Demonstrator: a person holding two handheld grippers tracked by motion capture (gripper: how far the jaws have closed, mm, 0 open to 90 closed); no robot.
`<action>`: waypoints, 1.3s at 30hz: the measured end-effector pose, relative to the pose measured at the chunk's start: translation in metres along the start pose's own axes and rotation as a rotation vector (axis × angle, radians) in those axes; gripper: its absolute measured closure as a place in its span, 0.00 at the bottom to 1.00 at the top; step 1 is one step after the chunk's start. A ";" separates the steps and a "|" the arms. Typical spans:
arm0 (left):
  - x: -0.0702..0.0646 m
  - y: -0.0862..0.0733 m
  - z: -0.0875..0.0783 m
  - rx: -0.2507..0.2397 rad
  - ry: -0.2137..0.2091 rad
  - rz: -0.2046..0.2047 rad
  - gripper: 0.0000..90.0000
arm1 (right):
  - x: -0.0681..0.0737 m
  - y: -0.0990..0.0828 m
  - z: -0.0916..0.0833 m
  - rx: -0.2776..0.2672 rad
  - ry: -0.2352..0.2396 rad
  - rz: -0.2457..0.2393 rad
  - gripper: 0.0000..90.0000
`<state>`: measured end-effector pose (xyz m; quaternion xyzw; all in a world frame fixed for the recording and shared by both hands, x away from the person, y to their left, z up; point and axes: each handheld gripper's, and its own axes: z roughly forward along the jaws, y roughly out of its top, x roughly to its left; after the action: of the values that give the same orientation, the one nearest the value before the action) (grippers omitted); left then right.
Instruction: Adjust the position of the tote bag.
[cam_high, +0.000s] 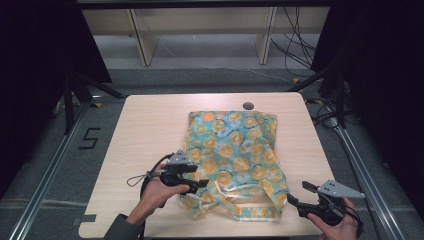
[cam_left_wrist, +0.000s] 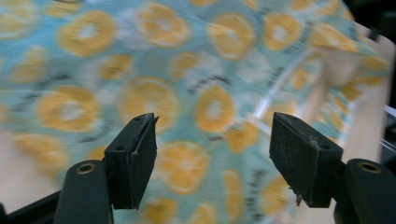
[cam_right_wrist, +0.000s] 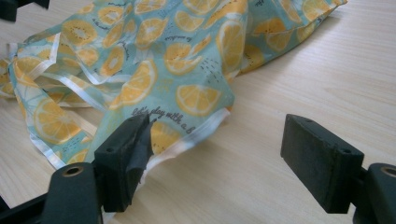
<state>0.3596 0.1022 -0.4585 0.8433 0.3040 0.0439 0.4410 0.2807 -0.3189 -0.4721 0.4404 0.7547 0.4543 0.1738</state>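
Right gripper (cam_high: 299, 194) hovering at 5 o'clock, jaws released, beside bag (cam_high: 234, 160) hem. Left gripper (cam_high: 198, 178) spread wide, holding nothing, over bag's 8 o'clock corner. Bag lying mid-table (cam_high: 150, 130). Looking light, limp, slippery; pinching white-trimmed hem (cam_right_wrist: 187, 140) likely best.

Teal cloth bag (cam_high: 234, 155) printed with orange slices lies crumpled on the tabletop (cam_high: 145, 130), white-edged handles toward the near edge

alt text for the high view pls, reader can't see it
A teal bag printed with orange slices lies on a wooden table. The open left gripper reaches its near-left edge; the open right gripper waits beside its near-right corner.
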 end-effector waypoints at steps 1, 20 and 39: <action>-0.003 -0.002 0.005 0.018 0.004 0.003 0.33 | -0.003 0.000 0.001 -0.008 0.000 -0.029 0.28; 0.016 0.051 0.022 -0.077 0.032 0.120 0.99 | 0.003 0.002 0.001 0.016 0.010 -0.015 0.37; 0.084 0.106 0.013 -0.197 0.189 -0.023 0.99 | 0.052 0.052 0.029 0.009 0.094 -0.269 0.46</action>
<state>0.4826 0.0936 -0.4011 0.7845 0.3483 0.1477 0.4913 0.2980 -0.2503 -0.4367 0.3142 0.8164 0.4435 0.1954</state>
